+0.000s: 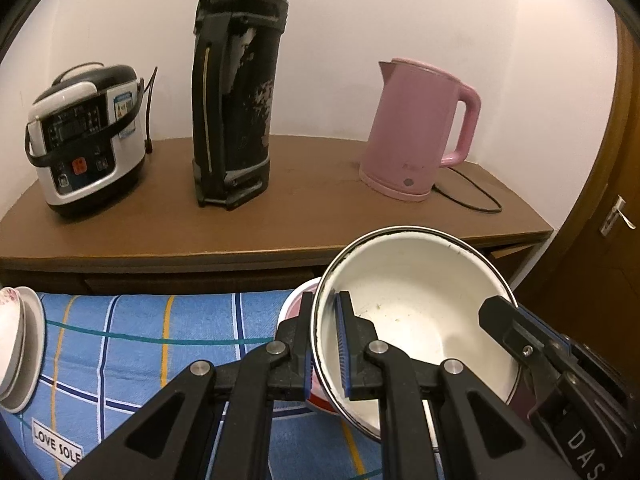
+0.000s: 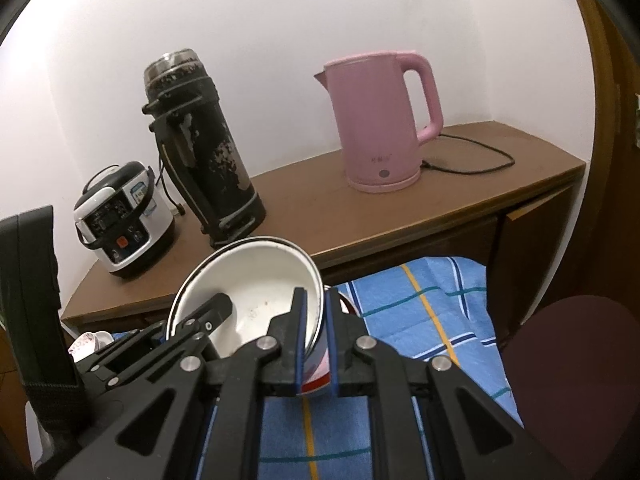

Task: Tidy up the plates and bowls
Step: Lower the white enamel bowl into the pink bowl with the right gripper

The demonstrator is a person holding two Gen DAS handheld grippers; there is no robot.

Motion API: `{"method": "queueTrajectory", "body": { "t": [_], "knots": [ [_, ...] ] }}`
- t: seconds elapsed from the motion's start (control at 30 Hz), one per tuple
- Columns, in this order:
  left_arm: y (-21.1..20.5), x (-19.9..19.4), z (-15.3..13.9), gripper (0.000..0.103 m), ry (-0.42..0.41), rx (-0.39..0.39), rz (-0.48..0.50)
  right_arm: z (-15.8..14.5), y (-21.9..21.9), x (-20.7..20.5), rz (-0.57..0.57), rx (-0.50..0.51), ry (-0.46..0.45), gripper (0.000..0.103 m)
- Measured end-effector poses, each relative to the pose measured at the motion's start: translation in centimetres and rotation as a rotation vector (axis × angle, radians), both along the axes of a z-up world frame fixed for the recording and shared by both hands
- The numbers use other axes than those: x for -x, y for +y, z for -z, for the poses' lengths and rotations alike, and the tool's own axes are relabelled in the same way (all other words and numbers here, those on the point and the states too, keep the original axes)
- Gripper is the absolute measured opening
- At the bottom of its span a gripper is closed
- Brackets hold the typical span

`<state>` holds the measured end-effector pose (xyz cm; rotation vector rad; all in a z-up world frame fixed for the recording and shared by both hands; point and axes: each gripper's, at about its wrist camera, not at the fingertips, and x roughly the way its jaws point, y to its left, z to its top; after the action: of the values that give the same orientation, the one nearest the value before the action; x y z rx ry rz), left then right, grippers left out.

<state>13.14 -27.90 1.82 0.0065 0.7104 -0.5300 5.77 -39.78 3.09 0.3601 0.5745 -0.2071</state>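
Both claws on one bowl

Your left claw (image 1: 324, 344) and right claw (image 2: 314, 340) each clamp opposite rims of the white enamel bowl (image 1: 416, 312) — held tilted above the blue checked cloth (image 1: 160, 328), before the desk (image 1: 280, 200).

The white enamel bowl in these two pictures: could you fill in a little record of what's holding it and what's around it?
held thing: white enamel bowl, tilted, above the blue checked cloth
left hand-held gripper: shut on the bowl's rim
right hand-held gripper: shut on the opposite rim
to the left: stacked dishes on the cloth
behind, on the wooden counter: rice cooker, black flask, pink kettle
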Motion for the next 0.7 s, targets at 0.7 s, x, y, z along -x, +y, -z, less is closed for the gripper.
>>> {"method": "queueTrajectory", "body": {
  "t": [0.7],
  "knots": [
    [-1.1,-3.3,3.3,0.011,0.061,-0.041,-0.024,3.8,-1.2,-3.8,-0.024,-0.042,0.088,0.009]
  ]
}}
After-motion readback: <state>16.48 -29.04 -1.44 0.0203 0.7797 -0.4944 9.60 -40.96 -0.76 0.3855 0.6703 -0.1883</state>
